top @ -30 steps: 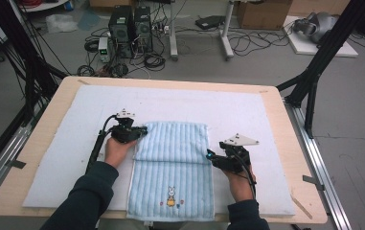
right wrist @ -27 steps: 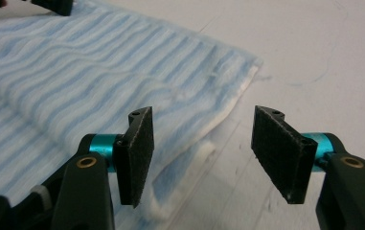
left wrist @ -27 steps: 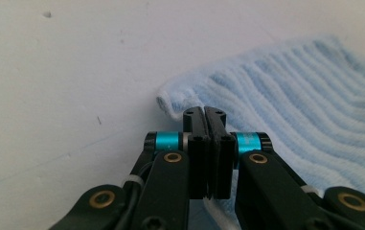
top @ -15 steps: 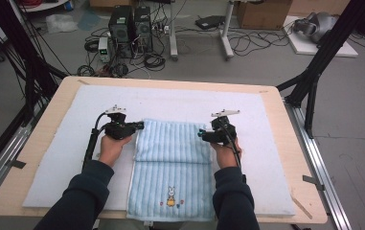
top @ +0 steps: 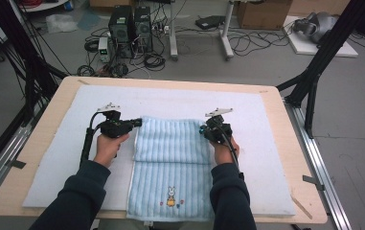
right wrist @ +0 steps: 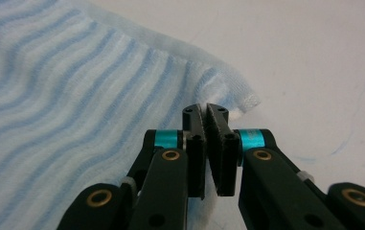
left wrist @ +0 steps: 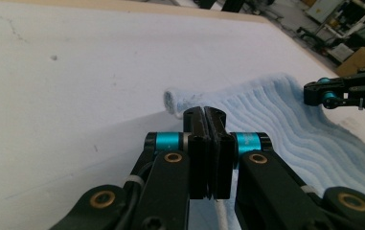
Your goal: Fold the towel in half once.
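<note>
Right gripper (top: 204,128): jaws just closed, towel (top: 170,163) corner clamped ahead. Left gripper (top: 139,122): opposite corner gripped. Folding considered ready.

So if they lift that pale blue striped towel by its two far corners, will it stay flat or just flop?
The pale blue striped terry towel will probably flop: it already lies folded over itself and its corner curls up. It looks light, as each black gripper, left and right, pinches it by a thin edge. The fuzzy weave likely resists slipping.
</note>
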Motion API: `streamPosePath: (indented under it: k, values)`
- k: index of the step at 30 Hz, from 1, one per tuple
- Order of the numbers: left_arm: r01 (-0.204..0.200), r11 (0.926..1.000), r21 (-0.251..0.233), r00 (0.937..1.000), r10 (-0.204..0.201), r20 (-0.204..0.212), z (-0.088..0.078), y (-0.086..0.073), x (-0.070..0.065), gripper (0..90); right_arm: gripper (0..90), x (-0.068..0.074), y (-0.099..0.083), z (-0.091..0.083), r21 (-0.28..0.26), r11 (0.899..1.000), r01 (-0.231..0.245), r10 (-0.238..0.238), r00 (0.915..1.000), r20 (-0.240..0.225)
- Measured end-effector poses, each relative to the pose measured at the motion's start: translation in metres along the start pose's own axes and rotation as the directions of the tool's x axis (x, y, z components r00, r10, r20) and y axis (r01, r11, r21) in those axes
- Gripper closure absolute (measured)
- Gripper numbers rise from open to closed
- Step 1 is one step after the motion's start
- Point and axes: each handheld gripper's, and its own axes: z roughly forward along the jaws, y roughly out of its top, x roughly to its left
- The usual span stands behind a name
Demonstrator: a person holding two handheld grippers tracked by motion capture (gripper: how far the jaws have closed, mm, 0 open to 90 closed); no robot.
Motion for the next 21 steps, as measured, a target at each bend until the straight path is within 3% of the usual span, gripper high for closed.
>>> streamPosePath:
  k: [5,10,15,21]
  values:
    - [-0.011,0.9993,-0.035,0.9986,0.013,0.051,-0.014,0.004,-0.01,87.9,86.2,0.002,0.0,-0.028,-0.09,0.996,-0.001,-0.003,0.9991,-0.042]
    - [-0.054,0.9979,-0.035,0.9951,0.057,0.08,-0.029,-0.001,-0.022,87.9,86.3,0.006,-0.008,-0.054,-0.152,0.988,0.002,-0.015,0.9968,-0.079]
    - [-0.069,0.9974,-0.022,0.9915,0.071,0.109,-0.041,-0.016,-0.03,87.9,86.3,0.015,-0.024,-0.073,-0.184,0.983,-0.005,-0.018,0.9918,-0.127]
    - [-0.073,0.9972,0.015,0.9871,0.07,0.144,-0.051,-0.036,-0.038,87.8,86.3,0.027,-0.049,-0.086,-0.178,0.984,-0.009,-0.022,0.985,-0.171]
